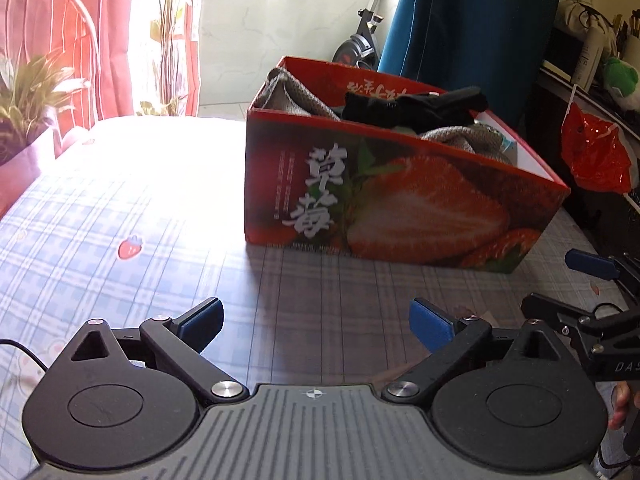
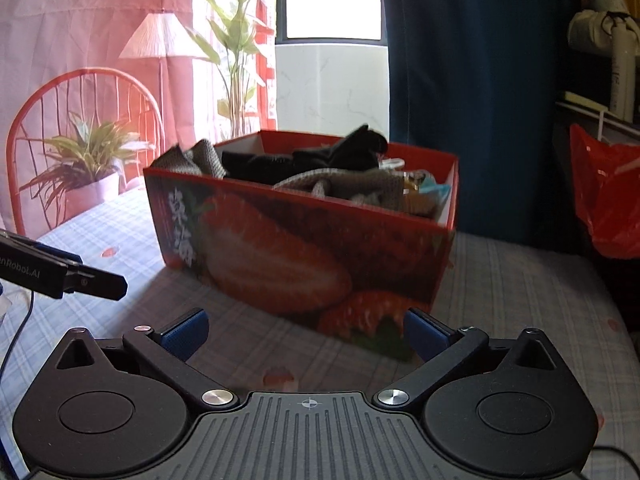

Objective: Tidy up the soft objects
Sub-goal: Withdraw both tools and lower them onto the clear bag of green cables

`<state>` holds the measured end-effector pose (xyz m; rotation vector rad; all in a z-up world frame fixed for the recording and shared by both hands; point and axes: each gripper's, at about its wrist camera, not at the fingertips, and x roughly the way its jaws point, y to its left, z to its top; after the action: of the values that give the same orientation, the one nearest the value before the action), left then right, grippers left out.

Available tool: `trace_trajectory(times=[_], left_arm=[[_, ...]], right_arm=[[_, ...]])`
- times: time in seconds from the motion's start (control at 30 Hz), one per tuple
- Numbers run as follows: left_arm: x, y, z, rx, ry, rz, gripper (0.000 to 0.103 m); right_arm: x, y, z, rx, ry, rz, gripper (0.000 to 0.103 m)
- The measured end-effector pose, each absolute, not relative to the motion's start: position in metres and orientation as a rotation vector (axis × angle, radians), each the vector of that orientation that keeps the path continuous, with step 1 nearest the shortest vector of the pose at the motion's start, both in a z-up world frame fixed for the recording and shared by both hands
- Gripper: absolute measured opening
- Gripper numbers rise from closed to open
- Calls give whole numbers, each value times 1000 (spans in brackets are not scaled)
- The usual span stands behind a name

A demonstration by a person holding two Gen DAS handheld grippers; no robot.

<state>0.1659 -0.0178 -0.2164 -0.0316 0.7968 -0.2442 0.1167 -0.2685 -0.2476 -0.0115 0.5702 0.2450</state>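
Cloths inside strawberry box; bare tablecloth beside; both grippers' jaws apart, empty.

Left claw and right claw both gape wide with nothing between their blue pads, side by side, angled downward.

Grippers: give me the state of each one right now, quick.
Left gripper: open, nothing between its fingers.
Right gripper: open, holding nothing.
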Motion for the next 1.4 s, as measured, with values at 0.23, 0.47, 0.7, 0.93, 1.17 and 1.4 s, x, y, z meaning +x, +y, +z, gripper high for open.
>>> trace_trajectory(times=[0.23, 0.47, 0.7, 0.93, 1.17, 1.4], left_arm=[[140, -17, -236, -25, 820, -264, 100], [131, -21, -245, -18, 827, -293, 99], [129, -22, -248, -40, 827, -320, 92], [129, -21, -250, -68, 825, -335, 76], [129, -24, -256, -78, 841, -380, 58], [128, -31, -261, -82, 860, -422, 44]], right_arm=[[85, -263, -290, -14, 699, 254, 103], [69, -243, -299, -131, 731, 301, 102], [70, -226, -306, -82, 777, 299, 102], [81, -214, -310, -70, 774, 287, 102], [81, -213, -311, -49, 741, 273, 103], [78, -215, -310, -46, 735, 267, 103]])
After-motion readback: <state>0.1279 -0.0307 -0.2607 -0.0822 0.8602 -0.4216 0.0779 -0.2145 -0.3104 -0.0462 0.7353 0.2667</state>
